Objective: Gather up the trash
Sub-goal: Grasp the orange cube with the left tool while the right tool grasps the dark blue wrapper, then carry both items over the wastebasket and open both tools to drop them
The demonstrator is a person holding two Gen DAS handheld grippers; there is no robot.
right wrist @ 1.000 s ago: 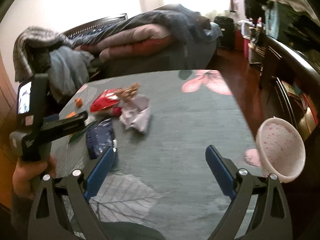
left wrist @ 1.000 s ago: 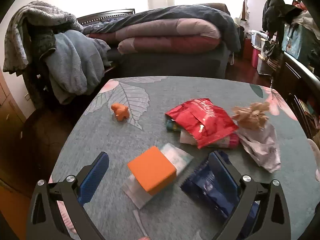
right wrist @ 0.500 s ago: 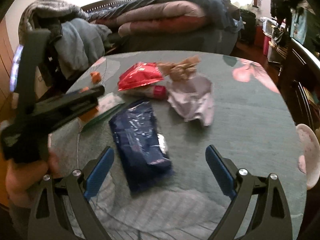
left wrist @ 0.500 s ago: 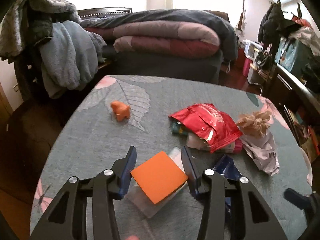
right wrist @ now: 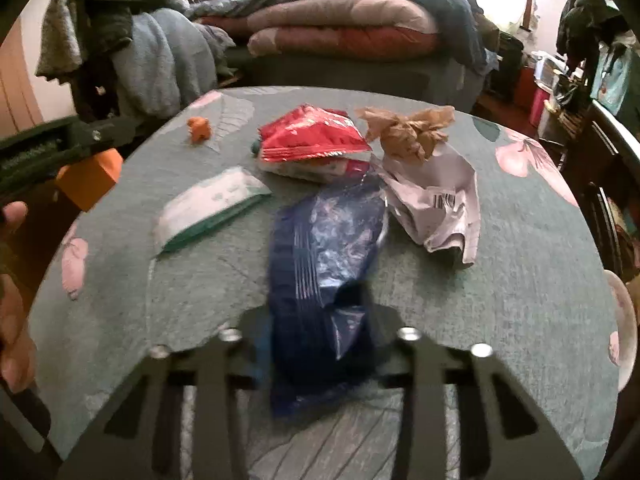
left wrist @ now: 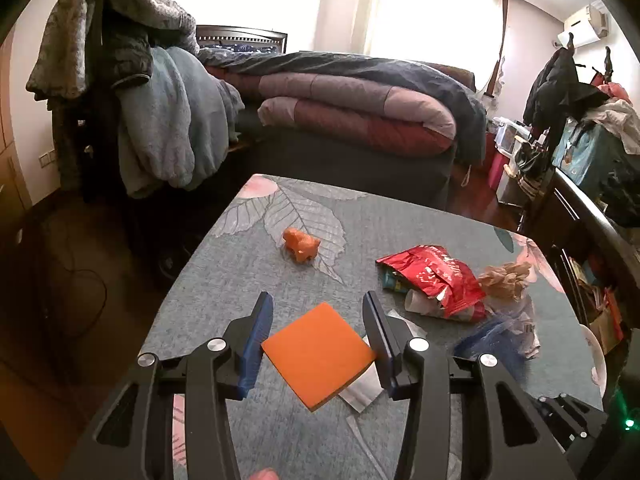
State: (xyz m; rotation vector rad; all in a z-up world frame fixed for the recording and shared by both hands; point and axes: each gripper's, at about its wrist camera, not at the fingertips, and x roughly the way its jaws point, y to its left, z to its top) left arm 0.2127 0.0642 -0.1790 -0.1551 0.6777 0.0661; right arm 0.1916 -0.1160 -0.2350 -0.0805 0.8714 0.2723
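Note:
My left gripper (left wrist: 316,320) is shut on an orange block (left wrist: 318,354) and holds it above the table; the block also shows in the right wrist view (right wrist: 90,178). My right gripper (right wrist: 320,340) is closed on the near end of a dark blue wrapper (right wrist: 324,248), blurred by motion. A white and green packet (right wrist: 212,206), a red snack bag (right wrist: 312,134), a crumpled brown paper (right wrist: 408,130) and a crumpled white bag (right wrist: 440,204) lie on the table. A small orange toy (left wrist: 301,243) sits farther back.
The table has a grey-green leaf-print cloth (left wrist: 248,264). A pink basket (right wrist: 624,328) stands beyond the table's right edge. A bed with folded quilts (left wrist: 356,112) is behind, and a chair piled with blankets (left wrist: 160,120) stands at the left.
My left gripper closed on the orange block and lifted it off the white packet. My right gripper moved left to the blue wrapper and closed on it.

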